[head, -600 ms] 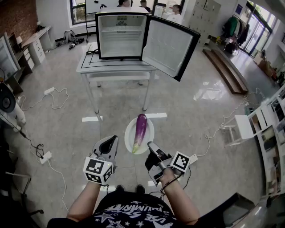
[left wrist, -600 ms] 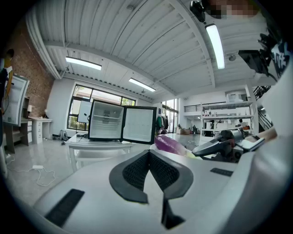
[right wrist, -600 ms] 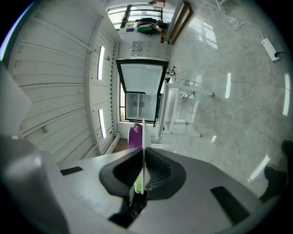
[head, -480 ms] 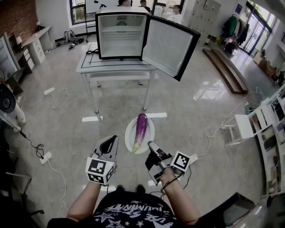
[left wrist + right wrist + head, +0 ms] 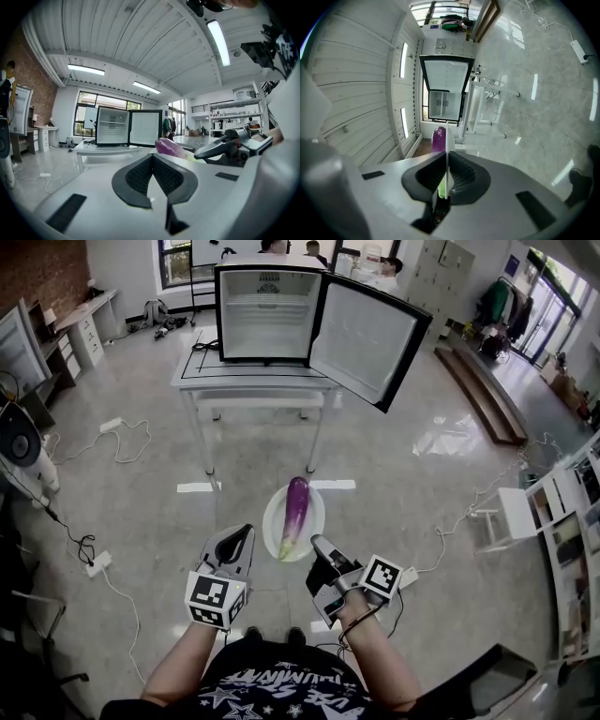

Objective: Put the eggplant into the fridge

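Note:
A purple eggplant [image 5: 295,515] with a green stem lies on a white plate [image 5: 270,521] held in the air in front of me. My right gripper [image 5: 318,546] is shut on the plate's near rim; in the right gripper view the plate [image 5: 446,150] stands edge-on between the jaws with the eggplant [image 5: 438,138] beyond. My left gripper [image 5: 244,534] hangs left of the plate, shut with nothing in it [image 5: 151,158]. The fridge [image 5: 267,310] stands open on a white table [image 5: 248,381] ahead, its door [image 5: 370,334] swung out to the right.
Cables and a power strip [image 5: 97,566] trail over the glossy floor at left. A white stool [image 5: 511,512] and shelves [image 5: 572,549] are at right, desks [image 5: 80,329] at far left. Several people stand behind the fridge.
The fridge and table now sit a little lower and further right in the head view. My left gripper has edged right. The plate with the eggplant stays in my right gripper.

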